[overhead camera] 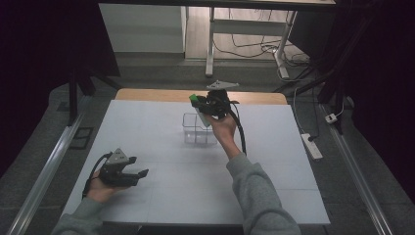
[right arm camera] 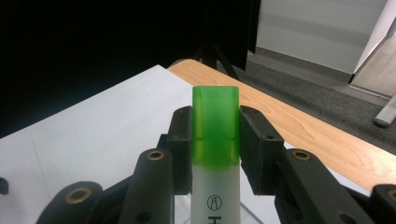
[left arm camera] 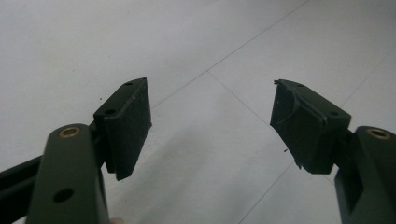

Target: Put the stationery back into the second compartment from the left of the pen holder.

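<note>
Right tongs (right arm camera: 215, 140) clamped on green-capped white plastic marker (right arm camera: 215, 126) above clear box (overhead camera: 198, 129); left tongs (left arm camera: 210, 126) wide open, empty.

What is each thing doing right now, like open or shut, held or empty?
Left hand-held gripper: open, holding nothing, low over the table.
Right hand-held gripper: shut on the green-capped marker, raised above the clear box.
Green-capped marker: capped, gripped at its cap.
Clear box: standing on the table, looks empty.

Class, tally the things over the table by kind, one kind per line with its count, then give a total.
Hand-held gripper: 2 (left, right)
Green-capped marker: 1
Clear container: 1
Total: 4
</note>
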